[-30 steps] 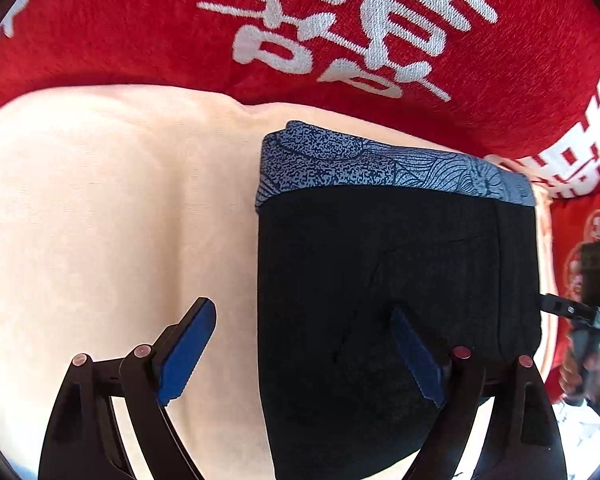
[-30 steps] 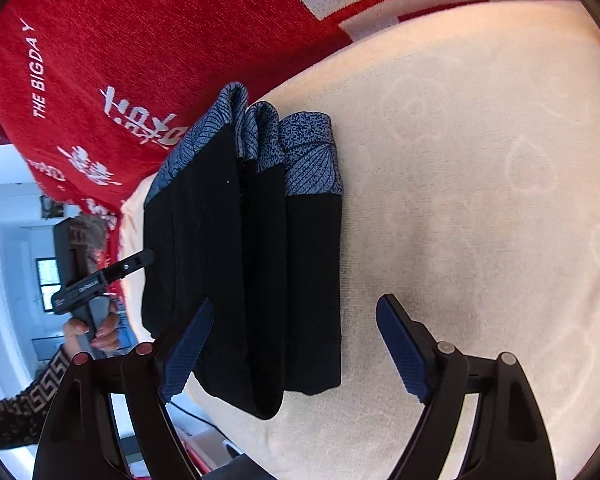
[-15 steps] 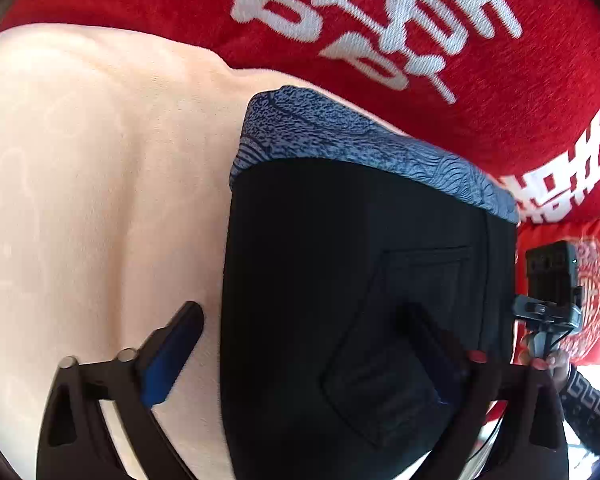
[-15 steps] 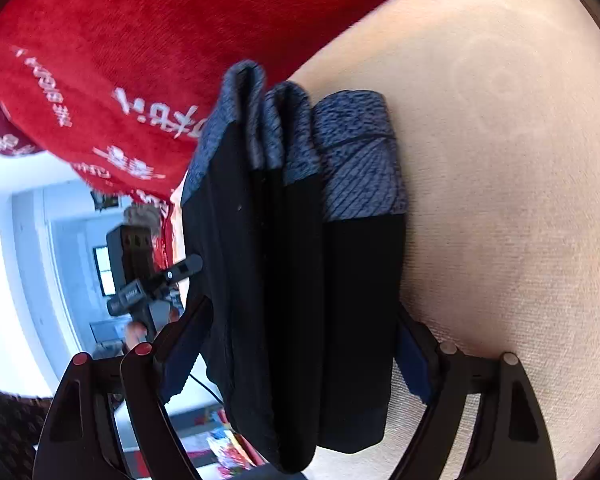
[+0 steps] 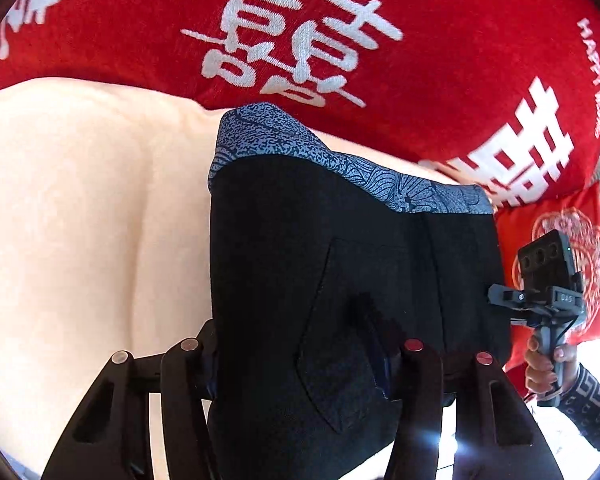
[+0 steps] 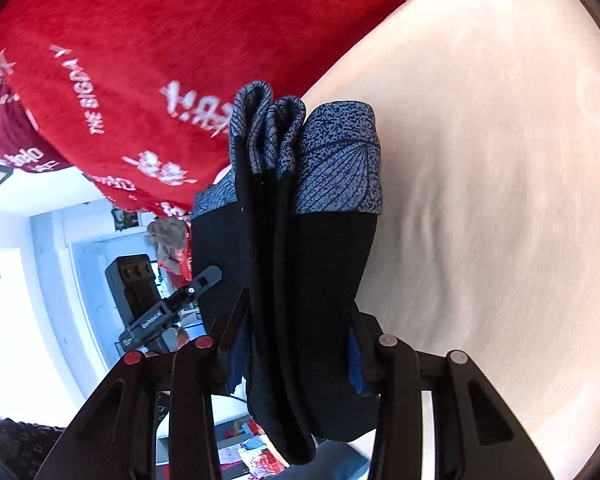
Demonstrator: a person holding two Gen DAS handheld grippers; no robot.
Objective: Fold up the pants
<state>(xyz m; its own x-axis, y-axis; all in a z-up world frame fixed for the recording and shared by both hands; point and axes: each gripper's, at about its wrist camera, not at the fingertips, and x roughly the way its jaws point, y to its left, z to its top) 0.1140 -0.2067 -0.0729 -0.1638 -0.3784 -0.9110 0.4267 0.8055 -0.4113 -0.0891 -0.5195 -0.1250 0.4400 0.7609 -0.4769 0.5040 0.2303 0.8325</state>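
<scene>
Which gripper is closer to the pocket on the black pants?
Left. The left gripper, jaws just closed on the pants, has one finger on the pocket; the right gripper, also just closed, clamps the pants' side edge.

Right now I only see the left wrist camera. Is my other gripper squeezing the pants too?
Observer: Yes. The right gripper is shut on the pants. Its jaws have just been closing, and a pad presses each side of the bundle.
Operator: Is it one flat piece?
Observer: No. Edge-on in the right wrist view, the waistband shows three folds side by side, so you are holding a thick stack.
</scene>
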